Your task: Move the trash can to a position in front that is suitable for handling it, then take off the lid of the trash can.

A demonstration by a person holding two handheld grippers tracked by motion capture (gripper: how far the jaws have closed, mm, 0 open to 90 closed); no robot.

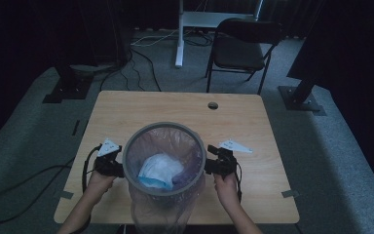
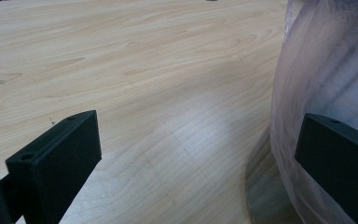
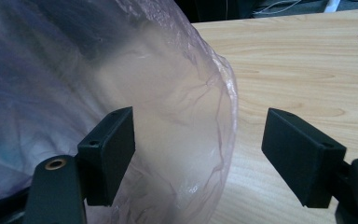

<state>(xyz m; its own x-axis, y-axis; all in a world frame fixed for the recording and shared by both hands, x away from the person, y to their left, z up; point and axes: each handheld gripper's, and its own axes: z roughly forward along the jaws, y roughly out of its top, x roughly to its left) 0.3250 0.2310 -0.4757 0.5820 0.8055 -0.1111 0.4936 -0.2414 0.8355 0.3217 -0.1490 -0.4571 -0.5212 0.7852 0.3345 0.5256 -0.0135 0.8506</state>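
Note:
A grey-rimmed bin (image 1: 164, 126) lined with a translucent plastic bag (image 1: 161, 212) stands at the table's near middle, with white and blue rubbish (image 1: 158, 170) inside. My left gripper (image 1: 115, 166) is at the bin's left side and my right gripper (image 1: 212, 165) is at its right side, each in a hand. In the left gripper view the left gripper (image 2: 198, 140) is open, and the bag (image 2: 326, 70) bulges beside its right jaw. The right gripper (image 3: 200, 140) is open too, and the bag's crinkled wall (image 3: 177, 116) reaches between its jaws without being pinched.
The wooden table (image 1: 175, 105) has a round cable hole (image 1: 213, 105) near its far edge. A black folding chair (image 1: 241, 46) and a white desk leg (image 1: 179, 34) stand on the grey carpet behind it. Cables trail on the floor at the left.

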